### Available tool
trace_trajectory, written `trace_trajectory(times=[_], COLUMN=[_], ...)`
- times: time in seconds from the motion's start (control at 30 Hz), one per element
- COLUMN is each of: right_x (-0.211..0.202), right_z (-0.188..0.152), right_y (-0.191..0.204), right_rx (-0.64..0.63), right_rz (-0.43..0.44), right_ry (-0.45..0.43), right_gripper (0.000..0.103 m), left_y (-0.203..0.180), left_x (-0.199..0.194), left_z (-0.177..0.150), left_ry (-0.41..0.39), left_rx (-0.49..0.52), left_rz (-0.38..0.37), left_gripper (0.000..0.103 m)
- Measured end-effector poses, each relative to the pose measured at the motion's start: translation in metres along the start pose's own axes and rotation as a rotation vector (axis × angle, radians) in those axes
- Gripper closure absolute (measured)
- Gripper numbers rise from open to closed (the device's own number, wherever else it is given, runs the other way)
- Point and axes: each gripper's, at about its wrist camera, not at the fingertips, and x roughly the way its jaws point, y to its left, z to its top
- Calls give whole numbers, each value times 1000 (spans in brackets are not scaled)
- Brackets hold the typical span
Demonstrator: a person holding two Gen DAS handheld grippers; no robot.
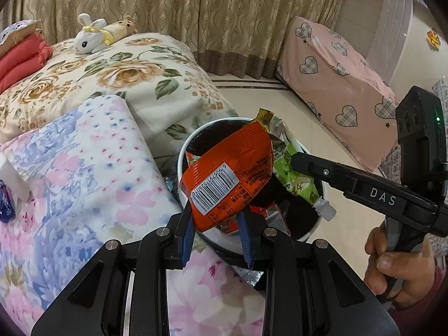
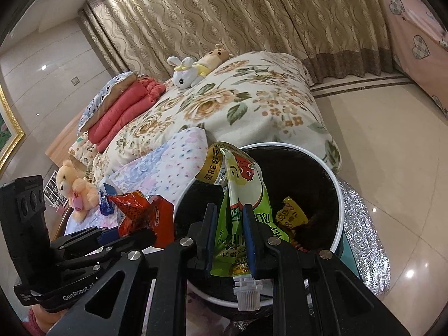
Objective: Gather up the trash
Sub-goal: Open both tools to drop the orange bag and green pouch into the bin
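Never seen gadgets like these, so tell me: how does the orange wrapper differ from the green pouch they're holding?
The orange wrapper is a flat, crinkled packet with a white barcode label; the green pouch has a white screw spout. The left gripper pinches the wrapper, the right gripper the pouch. Both hang above the white bin.

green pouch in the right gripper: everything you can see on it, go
The green pouch is a soft, glossy plastic drink sachet, lime green with a white panel, a cartoon fruit face and printed text. A white ribbed screw cap hangs at its bottom end, so it is held upside down. The top has a yellow label flap folded over. The right hand-held gripper pinches its middle between blue pads, holding it above the open white bin.
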Motion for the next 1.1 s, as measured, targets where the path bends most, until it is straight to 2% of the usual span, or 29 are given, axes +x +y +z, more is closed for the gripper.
trace_trajectory(times=[0.4, 0.47, 0.5, 0.53, 0.6, 0.67, 0.73, 0.8, 1.1], right_x=[12, 15, 16, 17, 17, 16, 14, 12, 17], right_z=[6, 7, 7, 7, 6, 6, 5, 5, -3], right_y=[-16, -19, -21, -23, -25, -24, -23, -21, 7], right_rx=[43, 56, 67, 74, 83, 85, 93, 96, 84], right_rz=[-6, -5, -8, -7, -7, -4, 11, 18, 62], right_ry=[31, 39, 40, 40, 41, 36, 25, 11, 3], right_gripper=[84, 79, 77, 76, 73, 65, 43, 35, 20], left_y=[-5, -6, -6, -5, -4, 0, 6, 13, 56], left_x=[16, 17, 17, 16, 16, 15, 13, 11, -9], left_z=[6, 7, 7, 7, 6, 3, -2, -9, -42], left_ry=[33, 34, 31, 23, 19, 19, 19, 19, 13], left_rx=[-1, -1, -2, -1, 0, -12, -29, -46, -149], left_rz=[-18, -17, -16, -11, -4, -5, -2, 5, 56], left_gripper=[71, 61, 53, 49, 48, 47, 46, 45, 42])
